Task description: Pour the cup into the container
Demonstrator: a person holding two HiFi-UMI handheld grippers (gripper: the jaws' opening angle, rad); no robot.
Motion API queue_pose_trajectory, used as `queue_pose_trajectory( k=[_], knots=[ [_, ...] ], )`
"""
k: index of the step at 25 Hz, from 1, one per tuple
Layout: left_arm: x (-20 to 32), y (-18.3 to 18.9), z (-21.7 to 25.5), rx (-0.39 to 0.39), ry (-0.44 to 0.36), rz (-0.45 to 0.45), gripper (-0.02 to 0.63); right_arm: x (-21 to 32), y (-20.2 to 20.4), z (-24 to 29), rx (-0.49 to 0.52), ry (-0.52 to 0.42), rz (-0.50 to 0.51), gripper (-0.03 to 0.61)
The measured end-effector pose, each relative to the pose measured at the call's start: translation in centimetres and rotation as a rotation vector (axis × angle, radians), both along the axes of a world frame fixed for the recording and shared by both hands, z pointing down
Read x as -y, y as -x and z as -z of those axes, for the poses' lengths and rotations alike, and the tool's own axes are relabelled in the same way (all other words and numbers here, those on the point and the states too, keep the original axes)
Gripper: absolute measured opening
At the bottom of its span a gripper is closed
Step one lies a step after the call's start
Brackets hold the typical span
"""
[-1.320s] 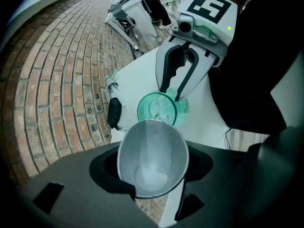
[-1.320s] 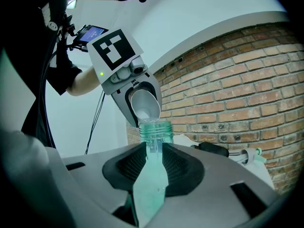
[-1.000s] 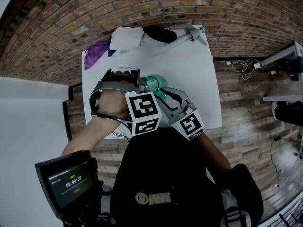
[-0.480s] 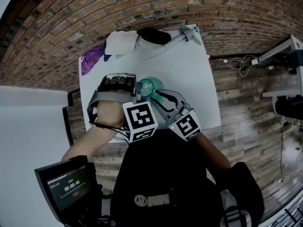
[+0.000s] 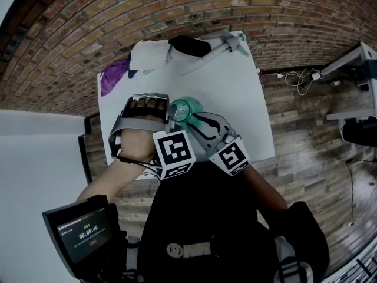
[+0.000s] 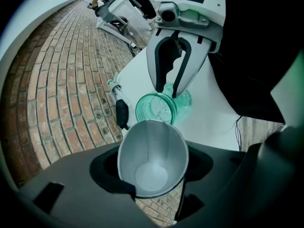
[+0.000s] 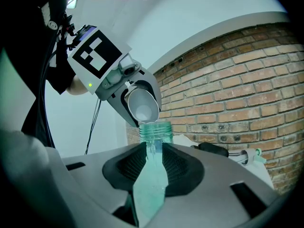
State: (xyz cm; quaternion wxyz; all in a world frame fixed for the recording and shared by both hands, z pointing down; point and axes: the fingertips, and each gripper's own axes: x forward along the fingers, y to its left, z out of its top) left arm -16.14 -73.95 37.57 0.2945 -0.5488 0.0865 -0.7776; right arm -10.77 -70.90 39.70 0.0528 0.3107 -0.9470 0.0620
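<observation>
left gripper (image 6: 151, 175) clamps tilted cup (image 6: 152, 146) over container (image 6: 154, 109) gripped by level right gripper (image 7: 151, 163).

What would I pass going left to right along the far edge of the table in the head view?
purple cloth → white cloth → black object → long pale item with a green end

Cup (image 6: 152, 160): white, matt, smooth.
Jar (image 6: 156, 109): teal-tinted, transparent, glossy.
Table top (image 5: 230, 87): white, smooth, matt.
Wall (image 5: 88, 28): rough brick.
Floor (image 5: 306, 134): wood planks.
</observation>
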Motion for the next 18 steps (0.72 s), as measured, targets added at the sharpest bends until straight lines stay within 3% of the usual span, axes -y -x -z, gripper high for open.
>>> queue_pose_trajectory(
  k=[7,10,14,18],
  knots=[
    [0.1,-0.1,0.1,0.028,-0.040,-0.030,0.273,0.0,0.0,0.1,-0.002,-0.003,0.004,0.106],
    [0.4,0.0,0.2,0.052,-0.078,-0.057,0.273,0.1,0.1,0.1,0.001,-0.001,0.003,0.106],
    [1.0,-0.5,0.3,0.028,-0.144,-0.092,0.273,0.1,0.3,0.2,0.001,-0.002,0.004,0.106],
    [1.3,-0.8,0.5,0.066,-0.192,-0.159,0.273,0.1,0.3,0.3,0.005,-0.002,0.004,0.106]
  ],
)
